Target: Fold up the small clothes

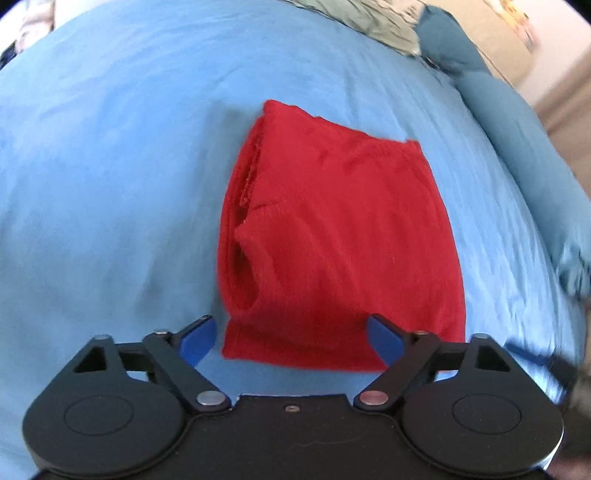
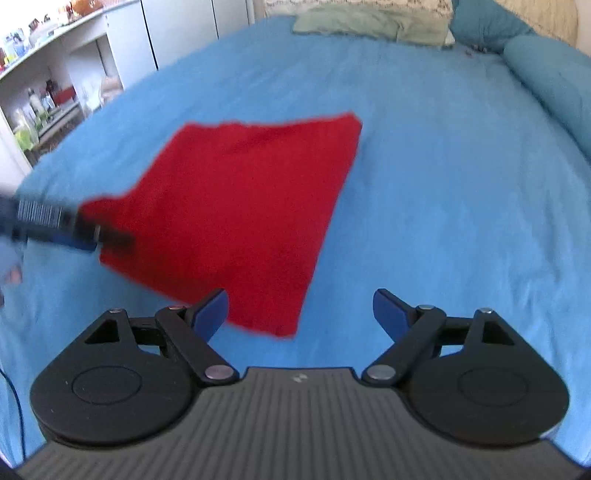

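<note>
Flat, folded red garment (image 1: 332,236) — long axis running away; both hand-held grippers (image 1: 291,338) (image 2: 301,314) spread apart.

The folded red knitted garment (image 1: 332,229) is matt cloth with a fine ribbed weave and a rough, fraying seam along its left edge. Under the garment, the light blue bed sheet (image 1: 110,166) is smooth matt cloth with soft creases. Just below the garment, the left gripper (image 1: 291,338) is matt black plastic, with blue plastic finger pads (image 1: 199,338) and dull silver metal pivot pins. In the right wrist view the right gripper (image 2: 301,312) shows the same black plastic and blue pads, on a grey ribbed plastic body. Beyond the garment lies a pale green crumpled cloth pillow (image 2: 369,22).
</note>
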A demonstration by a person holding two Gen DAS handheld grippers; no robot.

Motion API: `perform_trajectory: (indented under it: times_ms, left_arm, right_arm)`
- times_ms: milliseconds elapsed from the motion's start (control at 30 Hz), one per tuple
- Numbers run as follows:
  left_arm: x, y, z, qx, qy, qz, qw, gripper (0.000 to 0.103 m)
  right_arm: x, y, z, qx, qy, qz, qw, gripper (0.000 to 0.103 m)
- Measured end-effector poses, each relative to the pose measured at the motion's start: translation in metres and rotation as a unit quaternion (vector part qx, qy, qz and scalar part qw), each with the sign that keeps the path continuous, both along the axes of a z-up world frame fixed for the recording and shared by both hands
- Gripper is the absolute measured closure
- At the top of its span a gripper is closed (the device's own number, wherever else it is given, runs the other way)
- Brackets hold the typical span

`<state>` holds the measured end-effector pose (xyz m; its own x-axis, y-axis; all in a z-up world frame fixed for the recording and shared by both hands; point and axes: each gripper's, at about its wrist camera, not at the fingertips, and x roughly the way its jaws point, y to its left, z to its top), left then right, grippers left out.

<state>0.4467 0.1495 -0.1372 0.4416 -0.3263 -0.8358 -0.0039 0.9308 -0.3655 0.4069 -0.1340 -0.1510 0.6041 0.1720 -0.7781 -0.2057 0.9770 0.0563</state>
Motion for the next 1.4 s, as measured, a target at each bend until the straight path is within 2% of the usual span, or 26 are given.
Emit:
perform_trajectory:
  times_ms: [67, 167, 200, 233, 367, 467, 600, 667, 700, 733, 833, 900, 967, 1033, 1167, 1267, 1300, 1333, 1367, 1400]
  left_arm:
    - [0.006, -0.002, 0.003, -0.005, -0.002, 0.01, 0.9999, 0.034]
    - [0.013, -0.005, 0.008, -0.009, -0.004, 0.013, 0.9999, 0.065]
    - [0.012, -0.004, 0.01, -0.021, -0.001, 0.013, 0.9997, 0.082]
    - [0.014, -0.005, 0.013, -0.033, 0.002, 0.014, 0.9994, 0.086]
    - [0.018, -0.009, 0.03, -0.053, -0.013, 0.021, 0.9983, 0.088]
    - [0.022, -0.012, 0.041, -0.061, -0.025, 0.024, 0.9976, 0.089]
    - [0.026, -0.011, 0.048, -0.073, -0.03, 0.029, 0.9964, 0.089]
    - [0.025, -0.011, 0.048, -0.071, -0.033, 0.03, 0.9965, 0.09]
    - [0.025, -0.01, 0.049, -0.068, -0.034, 0.03, 0.9966, 0.09]
    - [0.022, -0.008, 0.049, -0.067, -0.034, 0.031, 0.9967, 0.09]
    - [0.011, -0.002, 0.036, -0.053, -0.027, 0.032, 0.9977, 0.09]
    - [0.004, 0.002, 0.012, -0.04, 0.005, 0.039, 0.9984, 0.09]
    - [-0.003, 0.003, -0.013, -0.023, 0.033, 0.044, 0.9982, 0.089]
    - [-0.01, 0.003, -0.028, -0.008, 0.021, 0.037, 0.9991, 0.083]
    - [-0.014, -0.002, -0.025, 0.015, -0.006, 0.018, 0.9997, 0.08]
    - [-0.018, -0.005, -0.016, 0.05, -0.014, 0.008, 0.9986, 0.066]
    - [-0.021, -0.005, -0.011, 0.07, -0.018, 0.002, 0.9974, 0.053]
    - [-0.022, -0.008, -0.007, 0.105, -0.02, 0.0, 0.9942, 0.03]
    - [-0.023, -0.009, -0.005, 0.151, -0.021, 0.001, 0.9882, 0.022]
    - [-0.024, -0.01, -0.003, 0.191, -0.025, 0.002, 0.9813, 0.013]
  right_arm:
    - [0.001, 0.009, -0.01, 0.002, -0.002, -0.012, 1.0, 0.003]
    - [0.007, 0.022, -0.024, -0.006, -0.002, -0.025, 1.0, 0.004]
    - [0.01, 0.025, -0.03, -0.014, 0.0, -0.025, 1.0, 0.004]
    - [0.011, 0.029, -0.035, -0.019, 0.004, -0.021, 1.0, 0.004]
    - [0.016, 0.038, -0.04, 0.004, 0.002, -0.02, 1.0, 0.004]
    - [0.014, 0.042, -0.037, -0.001, -0.024, -0.035, 0.999, 0.004]
    - [0.018, 0.039, -0.044, -0.019, -0.03, -0.07, 0.997, 0.007]
    - [0.02, 0.031, -0.048, -0.027, -0.022, -0.087, 0.996, 0.029]
    - [0.019, 0.026, -0.044, -0.017, -0.026, -0.097, 0.995, 0.048]
    - [0.015, 0.019, -0.036, -0.003, -0.042, -0.107, 0.993, 0.061]
    - [-0.004, 0.011, -0.016, -0.018, -0.101, -0.111, 0.988, 0.062]
    - [-0.004, 0.007, -0.028, -0.02, -0.07, -0.108, 0.992, 0.062]
    - [-0.002, 0.001, -0.046, -0.011, -0.035, -0.104, 0.994, 0.062]
    - [-0.003, 0.002, -0.05, -0.02, -0.03, -0.088, 0.995, 0.062]
    - [-0.004, -0.002, -0.045, -0.024, -0.028, -0.049, 0.998, 0.06]
    - [-0.002, -0.013, -0.042, -0.01, -0.007, -0.029, 0.999, 0.055]
    - [-0.001, -0.018, -0.039, -0.008, -0.002, -0.024, 1.0, 0.051]
    - [-0.003, -0.023, -0.033, -0.006, 0.001, -0.021, 1.0, 0.042]
    - [-0.009, -0.027, -0.028, -0.007, -0.001, -0.018, 1.0, 0.037]
    - [-0.009, -0.026, -0.021, -0.007, -0.004, -0.016, 1.0, 0.023]
